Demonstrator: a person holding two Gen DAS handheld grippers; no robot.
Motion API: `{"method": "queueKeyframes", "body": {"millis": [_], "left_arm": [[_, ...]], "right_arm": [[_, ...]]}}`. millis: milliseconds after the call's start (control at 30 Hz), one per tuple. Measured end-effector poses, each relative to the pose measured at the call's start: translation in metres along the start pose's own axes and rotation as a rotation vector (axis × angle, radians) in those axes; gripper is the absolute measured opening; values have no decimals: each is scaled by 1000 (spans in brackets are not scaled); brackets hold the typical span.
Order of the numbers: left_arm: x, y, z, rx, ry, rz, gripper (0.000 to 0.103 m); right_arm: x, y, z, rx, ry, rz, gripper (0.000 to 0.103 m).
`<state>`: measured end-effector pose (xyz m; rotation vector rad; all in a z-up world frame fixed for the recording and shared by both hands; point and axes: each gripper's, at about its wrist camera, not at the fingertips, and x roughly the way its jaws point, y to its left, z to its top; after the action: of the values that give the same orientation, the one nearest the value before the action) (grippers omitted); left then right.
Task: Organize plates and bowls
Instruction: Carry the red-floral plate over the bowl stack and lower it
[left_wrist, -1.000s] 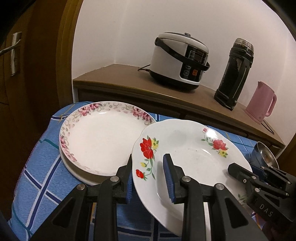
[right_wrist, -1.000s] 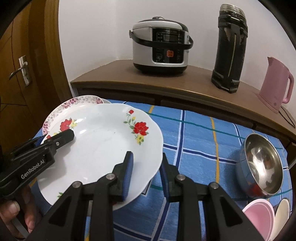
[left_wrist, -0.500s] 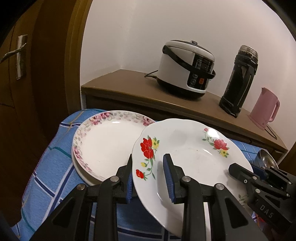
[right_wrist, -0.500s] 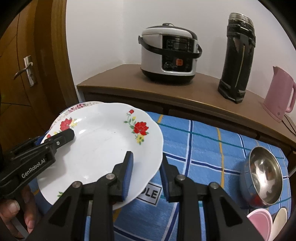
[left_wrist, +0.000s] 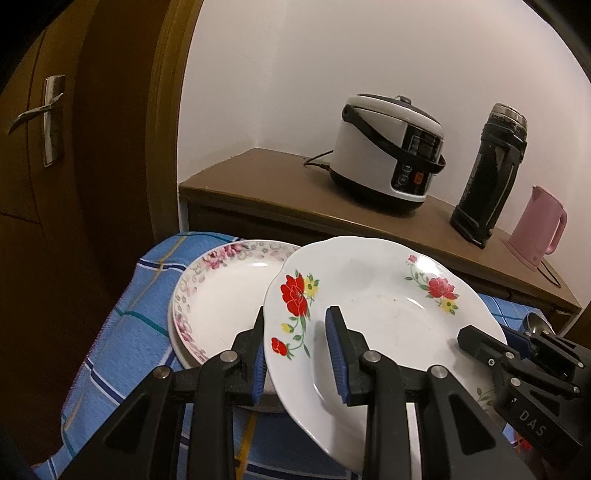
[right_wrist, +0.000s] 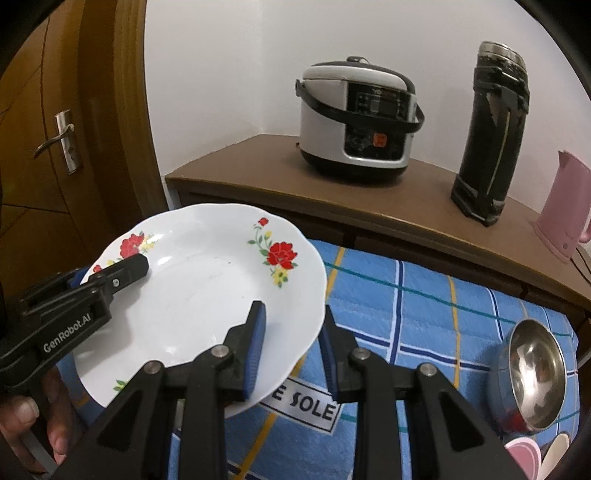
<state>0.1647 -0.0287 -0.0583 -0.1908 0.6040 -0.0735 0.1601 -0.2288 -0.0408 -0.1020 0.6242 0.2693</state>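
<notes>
A white plate with red flowers (left_wrist: 380, 306) (right_wrist: 199, 280) hangs tilted above the blue checked cloth, held from both sides. My left gripper (left_wrist: 297, 350) is shut on its left rim, one pad above the rim and one below. My right gripper (right_wrist: 291, 343) is shut on the opposite rim, and its black finger (left_wrist: 476, 339) lies on the plate at the right of the left wrist view. The left gripper's finger (right_wrist: 125, 269) shows on the far rim in the right wrist view. Just left of the held plate, partly under its edge, lies a stack of pink-flowered plates (left_wrist: 225, 295).
A steel bowl (right_wrist: 532, 373) sits on the cloth at the right, with a pink bowl (right_wrist: 524, 458) below it at the frame edge. Behind the cloth, a wooden sideboard (right_wrist: 258, 162) carries a rice cooker (right_wrist: 354, 118), a black flask (right_wrist: 491, 140) and a pink kettle (right_wrist: 565, 210). A wooden door (left_wrist: 74, 147) stands at the left.
Both grippers have carried the red-flower plate a little up and to the left, closer over the pink-flowered stack. Both grips are unchanged.
</notes>
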Motion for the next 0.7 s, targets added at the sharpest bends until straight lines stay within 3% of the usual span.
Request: {"method": "queueKeyframes", "body": {"millis": [700], "left_arm": [[2,17,19,-4,-28,53,32]], "right_arm": [[19,18,25,-27,-9,42,29]]}}
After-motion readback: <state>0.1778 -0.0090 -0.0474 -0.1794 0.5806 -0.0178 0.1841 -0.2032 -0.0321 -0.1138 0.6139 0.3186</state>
